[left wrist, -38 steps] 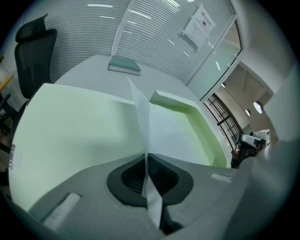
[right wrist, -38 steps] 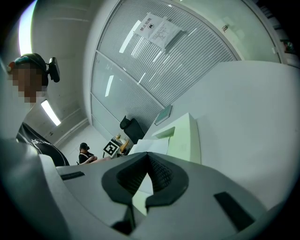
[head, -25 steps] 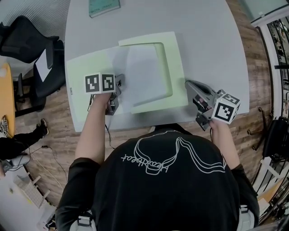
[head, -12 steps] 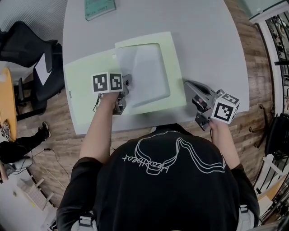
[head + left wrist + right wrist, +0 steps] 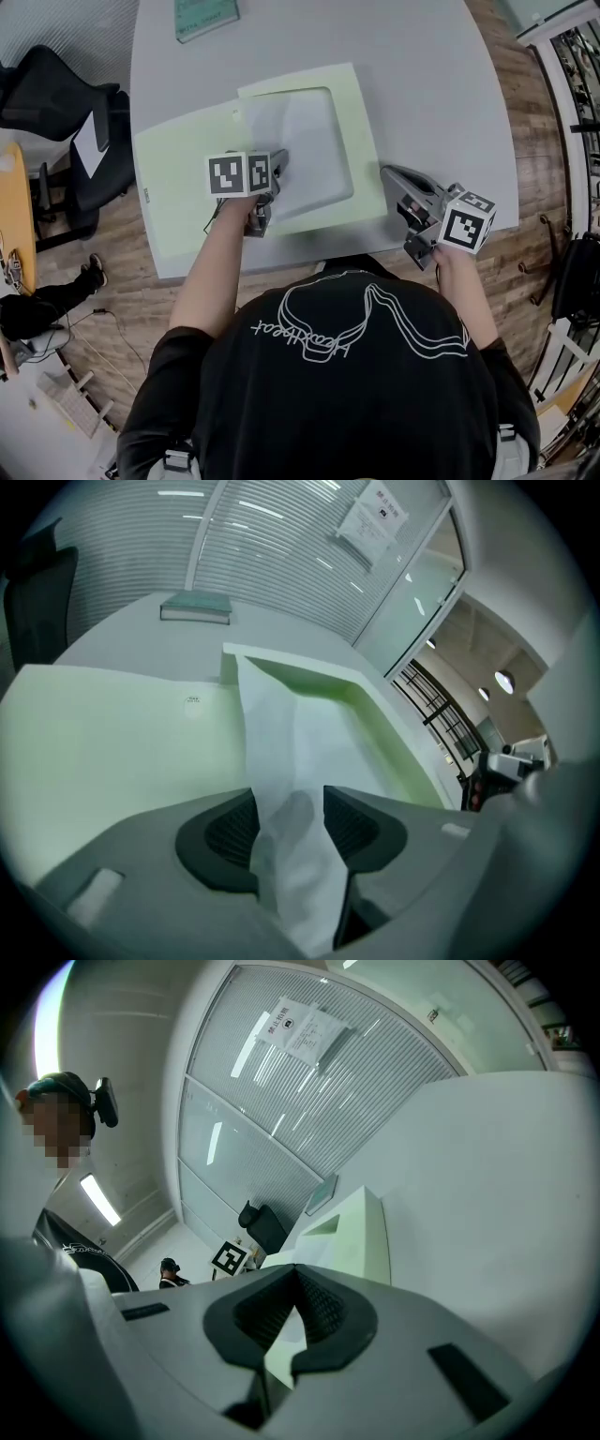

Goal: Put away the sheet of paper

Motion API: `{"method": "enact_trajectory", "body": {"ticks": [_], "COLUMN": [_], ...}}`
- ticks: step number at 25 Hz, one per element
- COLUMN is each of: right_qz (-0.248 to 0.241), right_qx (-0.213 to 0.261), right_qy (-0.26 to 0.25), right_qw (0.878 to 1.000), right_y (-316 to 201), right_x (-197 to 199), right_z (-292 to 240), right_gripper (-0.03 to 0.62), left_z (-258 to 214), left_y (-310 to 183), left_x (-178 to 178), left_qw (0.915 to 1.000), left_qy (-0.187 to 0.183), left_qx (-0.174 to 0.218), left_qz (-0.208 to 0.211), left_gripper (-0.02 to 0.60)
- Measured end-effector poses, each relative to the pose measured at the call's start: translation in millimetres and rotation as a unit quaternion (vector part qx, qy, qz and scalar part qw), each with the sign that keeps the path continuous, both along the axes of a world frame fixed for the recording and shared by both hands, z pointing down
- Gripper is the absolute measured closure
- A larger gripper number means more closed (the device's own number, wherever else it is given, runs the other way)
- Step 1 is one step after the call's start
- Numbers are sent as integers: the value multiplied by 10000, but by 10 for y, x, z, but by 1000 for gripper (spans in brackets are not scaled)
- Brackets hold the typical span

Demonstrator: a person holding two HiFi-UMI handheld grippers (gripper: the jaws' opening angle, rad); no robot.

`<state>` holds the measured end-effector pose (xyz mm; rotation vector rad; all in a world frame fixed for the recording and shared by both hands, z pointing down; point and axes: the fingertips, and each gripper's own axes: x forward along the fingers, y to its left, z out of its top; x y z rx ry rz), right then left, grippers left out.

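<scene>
- Grey round surface (image 5: 422, 84) carries an open green folder (image 5: 178, 197) near its front edge, and a book (image 5: 204, 14) at the far edge.
- White sheet (image 5: 314, 141) lies on the folder's right half; its near-left corner rises between the left claw's jaws.
- Left claw (image 5: 279, 167) is released, its jaws just opening, pads clear of the sheet.
- Right claw (image 5: 386, 172) is clenched and empty, beside the folder's right edge.

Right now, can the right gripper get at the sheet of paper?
Probably yes. The right gripper sits beside the green tray, and nothing covers the right half of the paper. The left gripper, jaws just opened with the paper's near edge between them, crowds only that side.
</scene>
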<state>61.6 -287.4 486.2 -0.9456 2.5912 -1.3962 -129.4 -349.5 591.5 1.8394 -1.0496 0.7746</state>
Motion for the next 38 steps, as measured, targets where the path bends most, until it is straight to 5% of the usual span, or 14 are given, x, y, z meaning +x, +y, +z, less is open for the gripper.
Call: {"method": "enact_trajectory", "body": {"ticks": [6,16,21,27,38], "right_qz": [-39,-95,-147,-329,-780], "right_qx": [45,208,336,1116,2264], "right_qy": [-3,38,56,223,463], "right_qw": [10000,9997,9993,9930,9698], "right_y": [-3,178,306,701,1472], "right_x": [-41,-111,-114,-223,-602], "right_z": [-52,-244,-371,-851,-1600], "right_gripper": [586,586,586,586,586], "left_z": [-131,-462,-945,-1796,-2810], "left_y": [-68,8,127,810,2047], "left_x": [-123,-530,-440,-165,305], "left_qw": [9976,9907,9828,9620,9123], "left_qy": [-473,-491,80,897,2207], "left_qx": [496,1079,1681,2570,3335], "left_qz": [-103,-673,-757,-226,882], "left_gripper": [324,325,465,536,570]}}
